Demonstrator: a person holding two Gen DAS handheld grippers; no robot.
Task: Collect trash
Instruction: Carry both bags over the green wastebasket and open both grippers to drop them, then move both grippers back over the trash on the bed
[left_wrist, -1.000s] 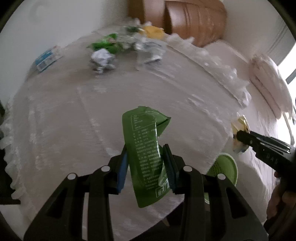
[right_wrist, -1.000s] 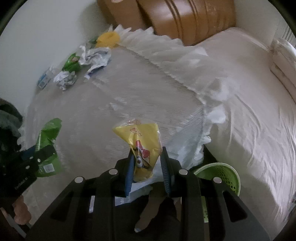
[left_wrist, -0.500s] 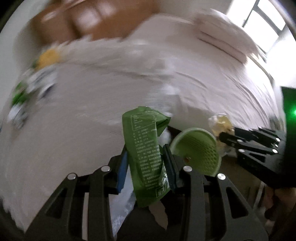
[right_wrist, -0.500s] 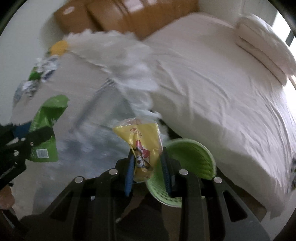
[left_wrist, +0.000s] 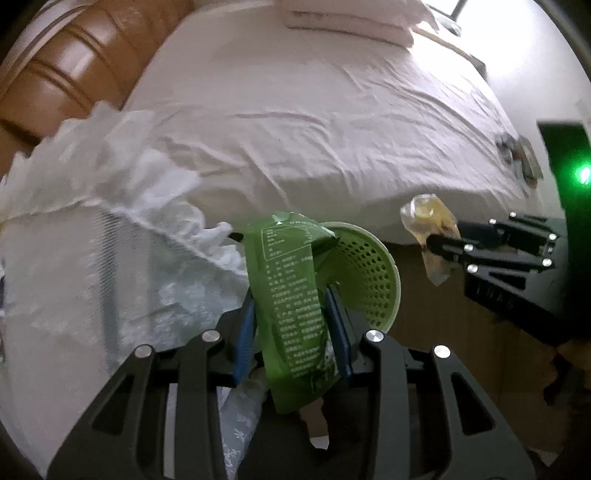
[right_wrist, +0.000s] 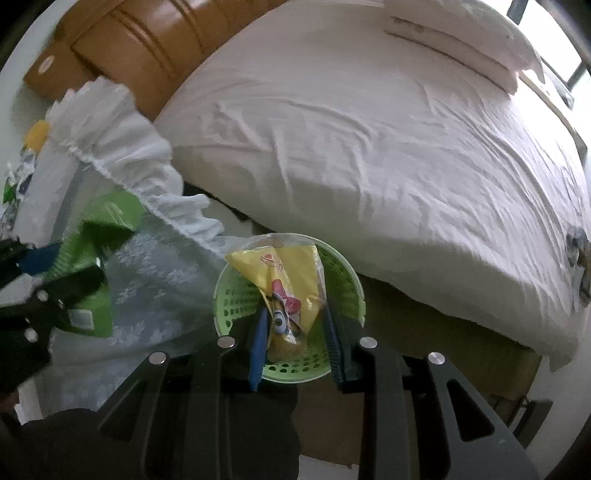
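Note:
My left gripper (left_wrist: 290, 301) is shut on a green snack packet (left_wrist: 288, 266), which stands up between the blue pads beside the rim of a green perforated basket (left_wrist: 369, 280) on the floor. My right gripper (right_wrist: 295, 306) points straight down over the same basket (right_wrist: 347, 275), shut on a yellow cartoon wrapper (right_wrist: 284, 273) that hangs above the basket's mouth. In the left wrist view the right gripper (left_wrist: 434, 247) comes in from the right with the yellow wrapper (left_wrist: 424, 216). In the right wrist view the left gripper (right_wrist: 70, 266) holds the green packet (right_wrist: 92, 236) at the left.
The basket stands between a white bed (right_wrist: 369, 147) and a table under a lace cloth (right_wrist: 147, 280). More trash (right_wrist: 18, 177) lies at the table's far end. A brown headboard (right_wrist: 129, 40) and pillows (right_wrist: 461, 33) are behind.
Both grippers swung from over the table to the basket by the bed, each still holding its wrapper. The right one now hangs above the basket's mouth.

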